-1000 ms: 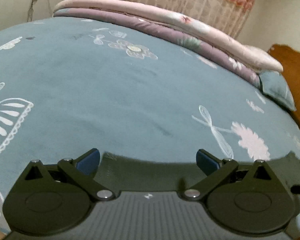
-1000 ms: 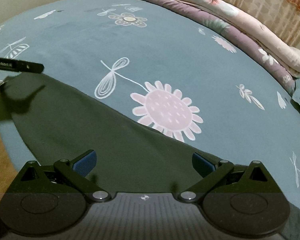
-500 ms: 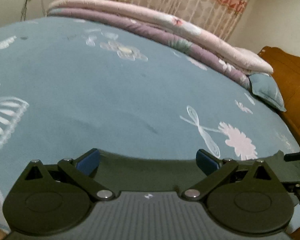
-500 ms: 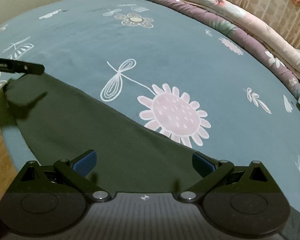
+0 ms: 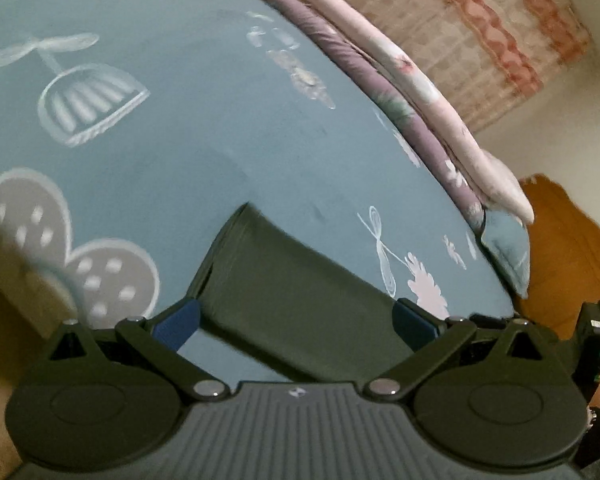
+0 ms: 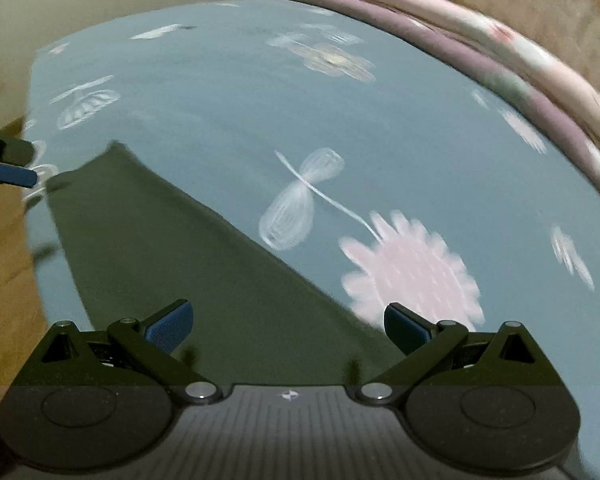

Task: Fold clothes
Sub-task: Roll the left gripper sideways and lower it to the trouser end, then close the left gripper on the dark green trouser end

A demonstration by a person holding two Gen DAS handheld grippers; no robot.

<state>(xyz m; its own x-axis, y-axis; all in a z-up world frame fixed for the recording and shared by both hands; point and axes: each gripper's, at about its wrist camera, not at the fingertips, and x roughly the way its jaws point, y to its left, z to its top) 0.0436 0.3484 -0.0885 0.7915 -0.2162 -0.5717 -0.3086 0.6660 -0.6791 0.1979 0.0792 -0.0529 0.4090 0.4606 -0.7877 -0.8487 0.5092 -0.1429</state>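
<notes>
A dark green garment (image 5: 300,292) lies flat along the near edge of the blue patterned bed (image 5: 204,148). In the left wrist view my left gripper (image 5: 296,320) is open above the garment's left end, its folded edge between the blue fingertips (image 5: 178,322). In the right wrist view the same dark green garment (image 6: 204,280) stretches from the far left down under my right gripper (image 6: 288,324), which is open with nothing held. The left gripper's blue tip (image 6: 12,174) shows at the far left, near the garment's far corner.
Rolled pink and purple quilts (image 5: 412,92) line the far side of the bed, with a blue pillow (image 5: 506,250) at their end. A wooden headboard (image 5: 568,248) stands to the right. A patterned curtain (image 5: 460,32) hangs behind. Brown floor (image 6: 4,264) lies past the bed's left edge.
Both grippers have lifted and tilted, so more of the garment shows. The left view has swung left and rolled. Both stay open.
</notes>
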